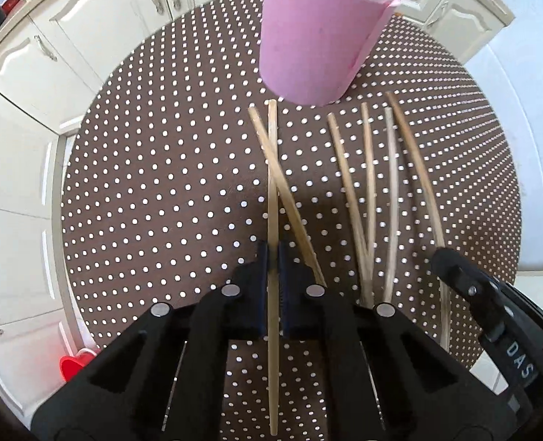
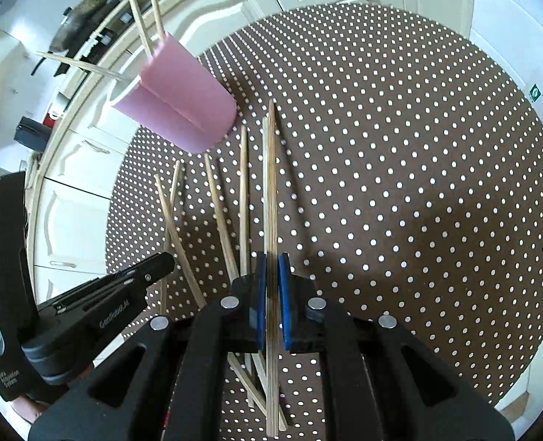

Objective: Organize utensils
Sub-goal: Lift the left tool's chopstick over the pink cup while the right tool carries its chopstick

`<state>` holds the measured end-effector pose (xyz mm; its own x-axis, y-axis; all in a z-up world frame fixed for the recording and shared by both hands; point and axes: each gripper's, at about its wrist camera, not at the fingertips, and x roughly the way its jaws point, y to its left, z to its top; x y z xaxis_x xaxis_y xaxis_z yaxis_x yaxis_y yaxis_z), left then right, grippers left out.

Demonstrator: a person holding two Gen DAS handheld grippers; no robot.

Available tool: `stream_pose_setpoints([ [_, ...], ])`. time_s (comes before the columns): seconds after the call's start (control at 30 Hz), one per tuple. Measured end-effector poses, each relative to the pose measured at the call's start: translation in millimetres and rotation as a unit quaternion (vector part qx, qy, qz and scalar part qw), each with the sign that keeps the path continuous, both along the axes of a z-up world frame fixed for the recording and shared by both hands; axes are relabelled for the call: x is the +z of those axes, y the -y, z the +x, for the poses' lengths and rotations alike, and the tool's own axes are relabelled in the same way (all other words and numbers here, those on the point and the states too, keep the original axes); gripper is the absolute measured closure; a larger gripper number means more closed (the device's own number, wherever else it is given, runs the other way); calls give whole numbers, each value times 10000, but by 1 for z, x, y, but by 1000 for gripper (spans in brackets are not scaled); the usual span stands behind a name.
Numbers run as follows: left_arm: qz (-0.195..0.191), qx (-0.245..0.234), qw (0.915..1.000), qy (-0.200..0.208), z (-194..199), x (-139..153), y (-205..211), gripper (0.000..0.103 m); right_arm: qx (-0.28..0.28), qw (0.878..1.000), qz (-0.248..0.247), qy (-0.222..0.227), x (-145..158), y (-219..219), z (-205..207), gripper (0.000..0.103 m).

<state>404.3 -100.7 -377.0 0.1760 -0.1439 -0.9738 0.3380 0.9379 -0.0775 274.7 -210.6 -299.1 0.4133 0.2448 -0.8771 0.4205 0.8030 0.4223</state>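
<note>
A: In the left wrist view, what does the left gripper (image 1: 273, 257) have?
B: It is clenched on one thin pale wooden chopstick (image 1: 272, 183), which runs from the bottom of the frame up toward the pink paper cup (image 1: 315, 40) at top centre. That cup stands on the round brown desk with white polka dots (image 1: 142, 169) and already has sticks poking from its mouth.
A: And the rest?
B: A second stick crosses the held one; four more loose wooden chopsticks (image 1: 368, 198) lie right of centre. The right gripper's black body shows at the lower right.
A: The right wrist view?
B: The right gripper (image 2: 271, 268) is clamped on a darker wooden chopstick (image 2: 271, 183) at centre. The cup (image 2: 183, 110) sits upper left, the loose sticks (image 2: 220, 213) left of centre, and the left gripper (image 2: 163, 261) at lower left.
</note>
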Motion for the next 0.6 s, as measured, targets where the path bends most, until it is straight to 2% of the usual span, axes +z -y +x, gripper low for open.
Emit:
stream_pose_setpoints([
  [0.27,-165,136,9994,275,-20,34,-23,97,-168,9991,108,365,17,9,-5,98],
  [0.43,-307,343,9983,364,-29,52,-64,97,-231,9975,275,604,29,19,-12,98],
  [0.53,-412,470,9967,512,-39,60,-75,97,-176,9950,466,867,41,22,-15,98],
  [0.6,-394,517,9959,623,-38,71,-89,97,-111,9937,423,1033,52,20,-15,98],
])
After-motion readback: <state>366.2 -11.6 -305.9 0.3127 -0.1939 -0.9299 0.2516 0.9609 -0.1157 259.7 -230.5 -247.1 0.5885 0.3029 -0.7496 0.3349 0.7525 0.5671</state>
